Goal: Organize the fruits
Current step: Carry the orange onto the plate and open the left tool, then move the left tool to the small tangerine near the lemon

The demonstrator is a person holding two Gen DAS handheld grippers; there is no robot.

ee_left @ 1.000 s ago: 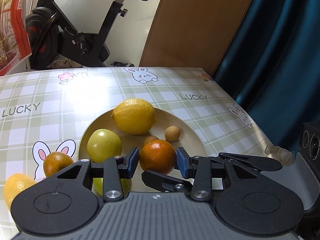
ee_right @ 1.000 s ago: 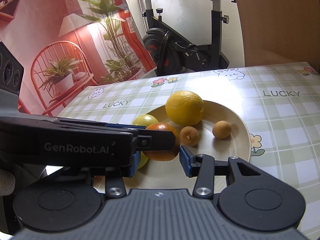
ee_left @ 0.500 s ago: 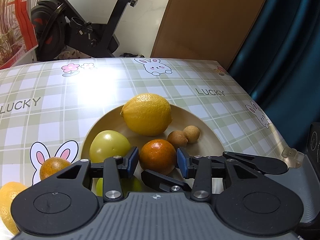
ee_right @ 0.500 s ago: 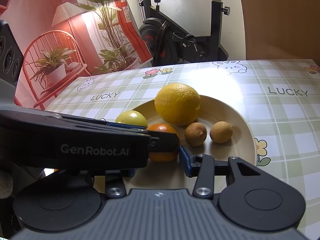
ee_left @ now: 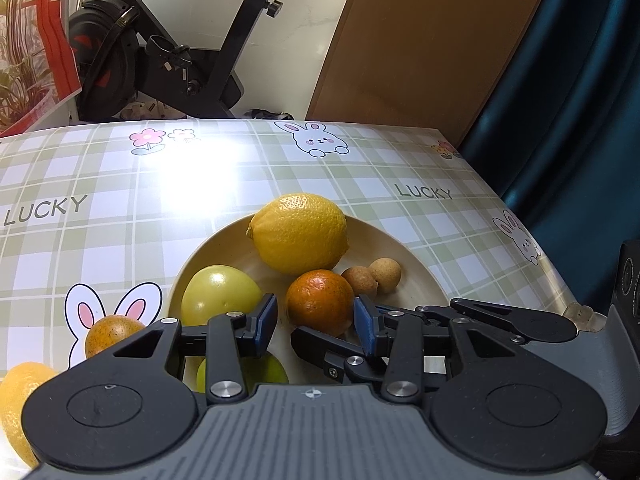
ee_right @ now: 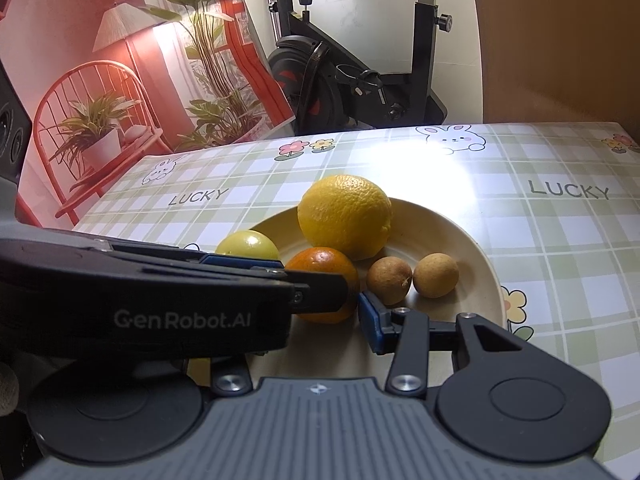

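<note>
A cream plate (ee_left: pixel 420 280) (ee_right: pixel 452 236) holds a big yellow lemon (ee_left: pixel 298 232) (ee_right: pixel 346 216), an orange tangerine (ee_left: pixel 318 300) (ee_right: pixel 320 266), a green fruit (ee_left: pixel 218 294) (ee_right: pixel 246 244) and two small brown longans (ee_left: pixel 384 274) (ee_right: pixel 434 274). My left gripper (ee_left: pixel 316 322) is open, its blue pads either side of the tangerine without touching it. My right gripper (ee_right: pixel 320 320) is open just behind the plate; the left gripper's body hides its left finger. A second green fruit (ee_left: pixel 272 372) lies under the left gripper. An orange fruit (ee_left: pixel 112 332) and a yellow fruit (ee_left: pixel 20 400) lie on the table left of the plate.
The table has a green plaid cloth (ee_left: pixel 120 208) with rabbits and "LUCKY" print. Its right edge (ee_left: pixel 552 264) drops off by a dark teal curtain. An exercise bike (ee_left: pixel 168 60) and a brown board (ee_left: pixel 420 40) stand behind the table.
Both grippers have drawn back and risen slightly from the plate. The left gripper's jaws have widened around the tangerine, which stays on the plate. The two longans now lie side by side.
</note>
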